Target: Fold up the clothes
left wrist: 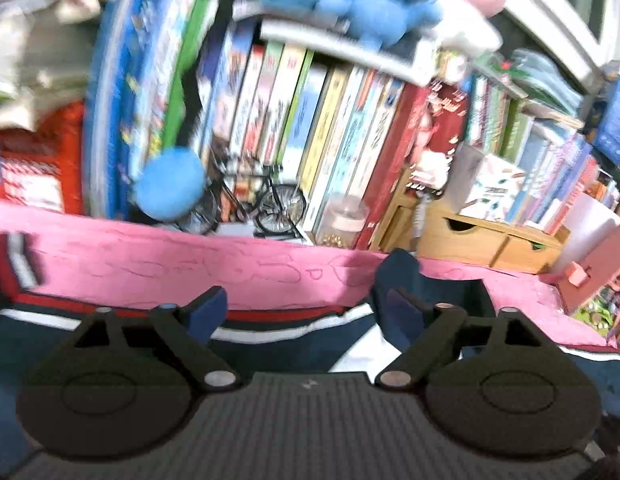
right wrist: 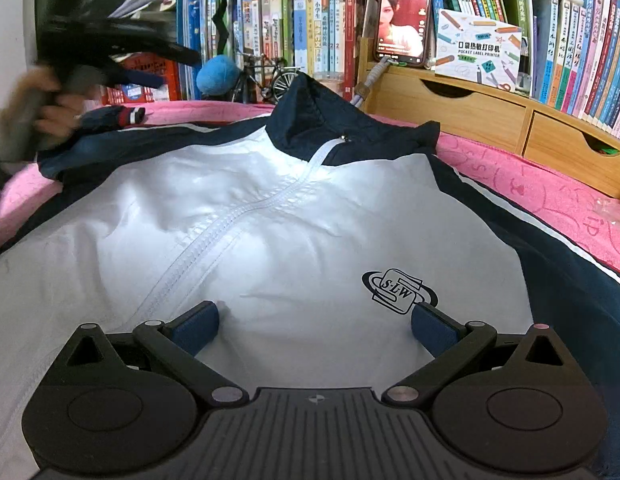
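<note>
Jacket (right wrist: 270, 220) lying zipper-up, collar pointing toward the bookshelf (right wrist: 310, 20).
Left gripper (left wrist: 306, 312) and right gripper (right wrist: 314, 328) are both hovering spread open, gripping nothing.

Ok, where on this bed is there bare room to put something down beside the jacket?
Bare pink blanket lies between the jacket sleeve and the wooden drawer unit. A narrower pink strip runs between the jacket and the books. Crowded: by the model bicycle and blue plush, where the left gripper hovers.

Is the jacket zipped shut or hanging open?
Shut: the jacket's white zipper runs closed from near the collar down the front.
</note>
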A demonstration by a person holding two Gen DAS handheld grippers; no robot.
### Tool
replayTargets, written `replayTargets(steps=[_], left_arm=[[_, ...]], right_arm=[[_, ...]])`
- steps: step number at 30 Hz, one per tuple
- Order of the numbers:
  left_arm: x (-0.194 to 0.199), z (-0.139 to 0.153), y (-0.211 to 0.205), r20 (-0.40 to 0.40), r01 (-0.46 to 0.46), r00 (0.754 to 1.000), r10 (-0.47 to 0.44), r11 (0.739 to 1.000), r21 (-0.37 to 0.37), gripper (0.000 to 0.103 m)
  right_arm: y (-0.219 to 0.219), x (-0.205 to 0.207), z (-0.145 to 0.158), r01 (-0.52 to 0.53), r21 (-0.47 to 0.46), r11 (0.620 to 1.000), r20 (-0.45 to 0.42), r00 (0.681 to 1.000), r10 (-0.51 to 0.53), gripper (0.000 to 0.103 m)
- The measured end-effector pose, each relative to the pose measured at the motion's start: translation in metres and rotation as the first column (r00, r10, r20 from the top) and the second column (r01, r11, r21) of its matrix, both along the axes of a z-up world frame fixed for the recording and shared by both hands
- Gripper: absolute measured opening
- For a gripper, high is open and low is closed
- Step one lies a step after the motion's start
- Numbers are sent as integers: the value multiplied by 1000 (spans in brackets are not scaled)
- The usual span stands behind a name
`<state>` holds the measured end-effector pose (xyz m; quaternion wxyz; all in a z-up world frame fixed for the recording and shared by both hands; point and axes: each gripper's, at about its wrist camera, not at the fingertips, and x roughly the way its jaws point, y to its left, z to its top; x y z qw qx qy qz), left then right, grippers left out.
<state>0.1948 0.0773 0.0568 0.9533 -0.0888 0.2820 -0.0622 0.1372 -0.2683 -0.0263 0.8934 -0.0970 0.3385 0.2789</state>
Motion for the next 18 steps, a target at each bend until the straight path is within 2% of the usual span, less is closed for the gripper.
replayTargets(steps=[2, 4, 6, 15, 18], left_arm=[[-36, 4, -15, 1, 32, 999, -33, 992, 120, 93], [-80, -1, -32, -14, 61, 998, -60, 970, 236, 99], [-118, -10, -49, -41, 93, 996, -85, 949, 300, 99], [-240, -52, -51, -161, 86, 987, -28, 928, 363, 99], [-263, -49, -38, -170, 33, 985, 23, 946, 321, 99]], right_arm=[[0, 0, 0, 0, 0, 1000, 0, 1000, 0, 103], [0, 0, 0, 0, 0, 1000, 0, 1000, 0, 103], [0, 0, 0, 1, 0, 1000, 0, 1000, -1, 103], [-1, 0, -1, 4, 2, 1000, 1, 1000, -4, 103], [-1, 0, -1, 12, 2, 1000, 1, 1000, -12, 103]])
